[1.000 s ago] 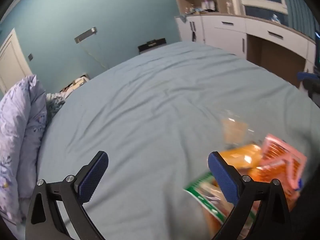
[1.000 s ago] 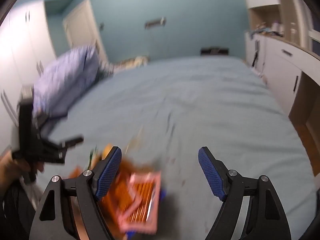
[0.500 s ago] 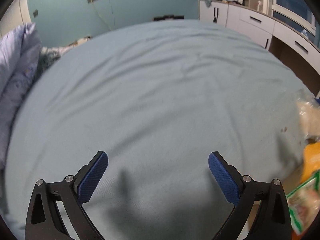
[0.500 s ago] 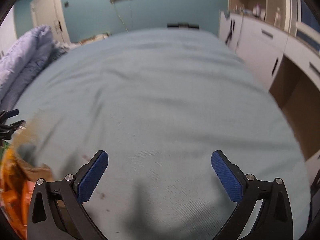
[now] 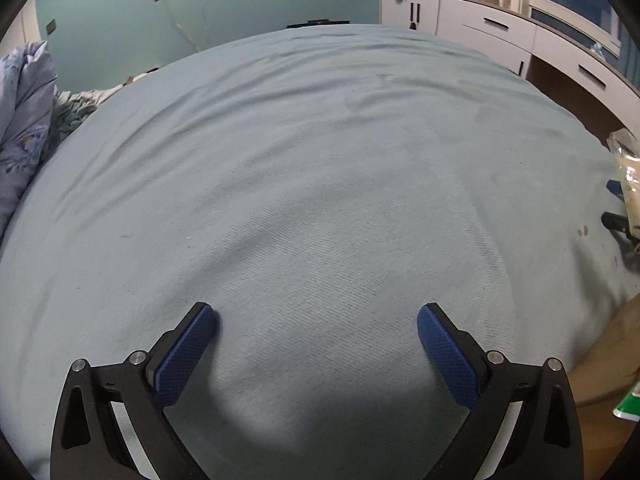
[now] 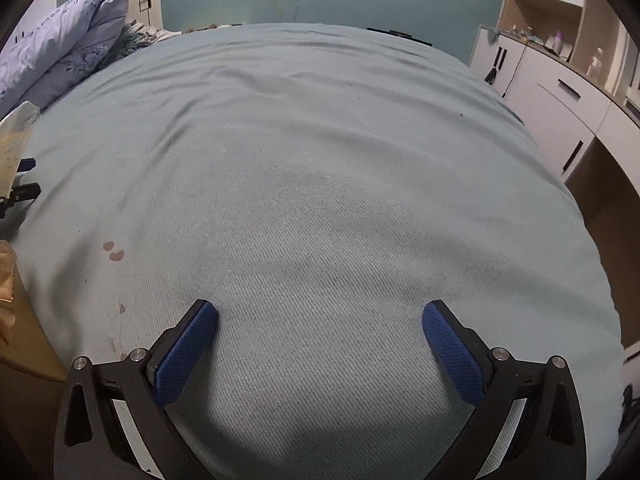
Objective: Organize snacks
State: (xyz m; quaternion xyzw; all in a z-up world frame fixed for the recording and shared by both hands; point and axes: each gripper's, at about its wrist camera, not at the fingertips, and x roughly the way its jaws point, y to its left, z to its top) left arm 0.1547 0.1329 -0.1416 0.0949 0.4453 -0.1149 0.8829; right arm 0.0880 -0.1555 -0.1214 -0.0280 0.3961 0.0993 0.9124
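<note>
One bed (image 5: pixel 320 168) with pale blue sheet; one folded lavender duvet (image 6: pixel 60 52) at its head. One clear snack bag (image 5: pixel 628 184) at the right edge of the left view, another green-edged packet (image 5: pixel 630 404) below it. Left hand-held gripper (image 5: pixel 318 320) and right hand-held gripper (image 6: pixel 320 318): both level above the sheet, spread wide, empty.

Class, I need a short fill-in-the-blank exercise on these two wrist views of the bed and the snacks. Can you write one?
1. Both the left tool and the right tool are ____.
2. The sheet covering the bed is light ____.
3. In the left wrist view, the clear snack bag lies at the ____ edge of the picture.
4. The folded quilt lies at the bed's far ____ corner in the right wrist view.

Missing words: open; blue; right; left
</note>
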